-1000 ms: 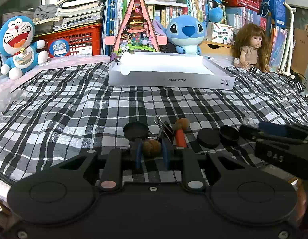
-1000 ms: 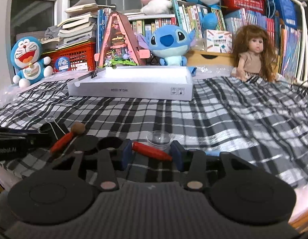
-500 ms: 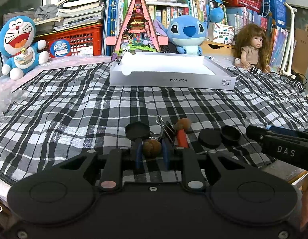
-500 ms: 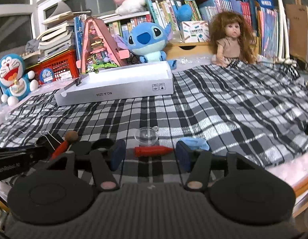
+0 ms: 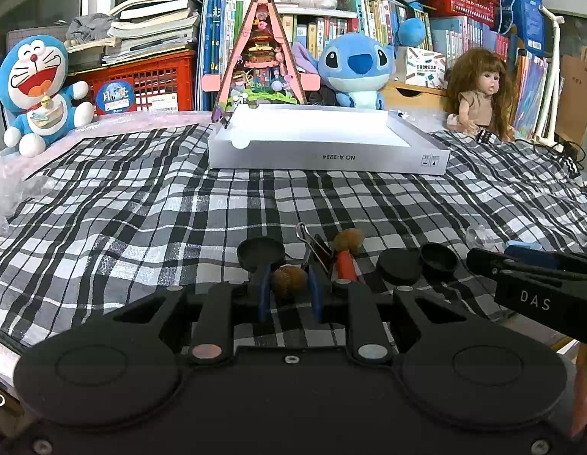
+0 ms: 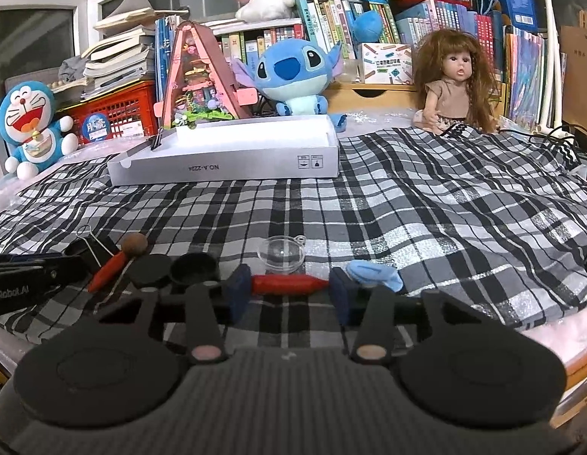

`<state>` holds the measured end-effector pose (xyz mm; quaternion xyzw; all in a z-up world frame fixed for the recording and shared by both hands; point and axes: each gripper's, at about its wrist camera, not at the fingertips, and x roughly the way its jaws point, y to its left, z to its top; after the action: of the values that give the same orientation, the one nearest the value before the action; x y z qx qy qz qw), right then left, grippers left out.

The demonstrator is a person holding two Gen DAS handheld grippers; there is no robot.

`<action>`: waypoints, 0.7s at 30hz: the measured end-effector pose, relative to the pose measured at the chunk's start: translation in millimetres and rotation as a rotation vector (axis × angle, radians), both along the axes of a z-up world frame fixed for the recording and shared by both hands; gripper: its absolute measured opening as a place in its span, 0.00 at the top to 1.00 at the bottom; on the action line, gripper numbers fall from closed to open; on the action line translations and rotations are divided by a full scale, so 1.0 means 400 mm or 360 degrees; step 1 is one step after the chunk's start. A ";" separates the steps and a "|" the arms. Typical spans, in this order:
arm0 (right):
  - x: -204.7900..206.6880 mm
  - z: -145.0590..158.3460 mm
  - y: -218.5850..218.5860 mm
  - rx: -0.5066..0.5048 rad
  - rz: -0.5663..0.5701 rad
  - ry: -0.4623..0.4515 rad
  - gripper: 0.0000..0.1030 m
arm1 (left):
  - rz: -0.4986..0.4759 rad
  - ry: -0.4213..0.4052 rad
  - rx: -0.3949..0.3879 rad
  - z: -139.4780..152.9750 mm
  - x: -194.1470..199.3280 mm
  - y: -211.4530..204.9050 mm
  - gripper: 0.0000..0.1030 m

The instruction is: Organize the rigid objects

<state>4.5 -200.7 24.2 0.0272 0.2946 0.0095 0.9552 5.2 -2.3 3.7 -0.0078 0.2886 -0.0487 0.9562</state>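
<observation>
My left gripper [image 5: 287, 284] is shut on a small brown ball [image 5: 289, 281] low over the checked cloth. In the right wrist view, my right gripper [image 6: 289, 288] has a short red stick [image 6: 289, 284] lying crosswise between its blue pads. Its jaws are closing and both ends of the stick meet the pads. A red stick with a brown ball head [image 5: 346, 258] and a binder clip [image 5: 316, 246] lie just past the left gripper. Three black round caps [image 5: 399, 267] sit around them. The open white box [image 5: 327, 144] stands farther back.
A clear plastic dome [image 6: 280, 254] and a light blue piece [image 6: 373, 275] lie just ahead of the right gripper. Plush toys, a doll [image 6: 452, 79], a red crate and bookshelves line the back. The cloth's front edge is right below both grippers.
The right gripper's jaws widened, then narrowed onto the red stick, which turned from slanted to lying straight across. The right view tilted and levelled again. The left gripper kept still.
</observation>
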 end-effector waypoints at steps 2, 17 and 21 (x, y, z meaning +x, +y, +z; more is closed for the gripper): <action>-0.001 0.002 0.000 0.0011 0.0000 0.0000 0.52 | 0.0001 -0.0008 0.0003 0.003 -0.003 0.002 0.81; 0.012 0.054 -0.012 0.0051 0.0017 -0.0030 0.52 | -0.0031 -0.0043 -0.0077 0.089 0.031 0.032 0.81; 0.046 0.089 -0.018 0.0067 0.0019 -0.0049 0.52 | -0.0040 -0.0034 -0.0107 0.126 0.078 0.045 0.81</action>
<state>22.8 -207.9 59.9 0.0455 0.2798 0.0219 0.9587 36.6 15.7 54.2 -0.0359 0.2766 -0.0706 0.9577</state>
